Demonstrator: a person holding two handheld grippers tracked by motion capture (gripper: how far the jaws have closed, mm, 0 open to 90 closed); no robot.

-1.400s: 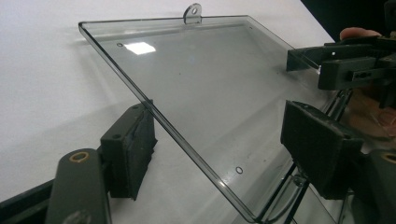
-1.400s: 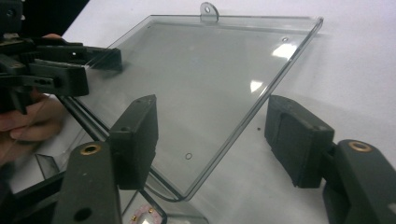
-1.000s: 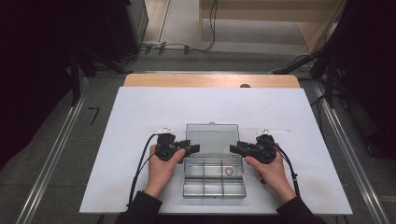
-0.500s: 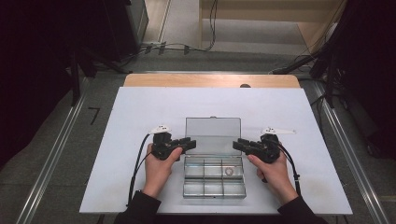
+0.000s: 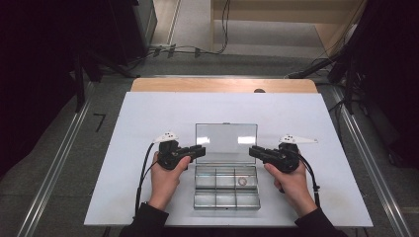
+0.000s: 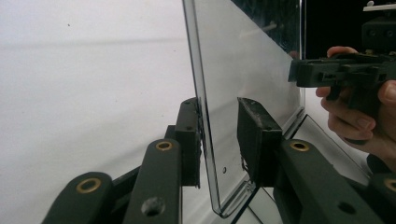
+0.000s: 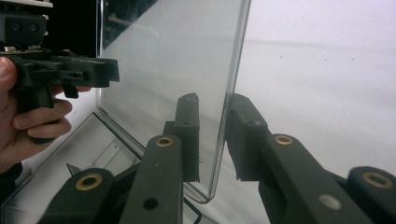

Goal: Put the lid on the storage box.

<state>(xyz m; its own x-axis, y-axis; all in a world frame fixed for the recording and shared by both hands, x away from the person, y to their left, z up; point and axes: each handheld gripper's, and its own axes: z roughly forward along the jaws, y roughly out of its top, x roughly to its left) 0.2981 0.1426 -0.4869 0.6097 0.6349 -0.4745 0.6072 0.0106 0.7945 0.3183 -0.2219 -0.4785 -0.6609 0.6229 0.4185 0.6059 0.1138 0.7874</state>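
- While the clear box (image 5: pixel 226 207) lies on the white surface (image 5: pixel 148 113) between the two hands, its transparent lid (image 5: pixel 226 137) stands upright, hinged at the box's far side.
- Left hand-held gripper (image 5: pixel 197 150): its jaws have just been closing and now stand narrow astride the lid's near side edge. In the left gripper view (image 6: pixel 217 107) one pad touches the pane, while the other stands just off it, so there is no firm pinch yet.
- Right hand-held gripper (image 5: pixel 253 151): its jaws have likewise just been closing around the lid's opposite edge. In the right gripper view (image 7: pixel 212 105) the pane sits between the pads with a slim gap on one side.
- A small ring (image 5: pixel 242 181) rests in one compartment, below and just inward of the right hand-held gripper.
- Risks, as I judge them:
  - The pane is smooth and thin, so a pinch near its very edge could slip off.
  - If one side clamps before the other, the lid may twist on its hinge.
  - Moving the lid unevenly could drag or tip the light box and jolt the ring out of its compartment.
- No brand, label or readable writing appears on the box, the lid or the surface.
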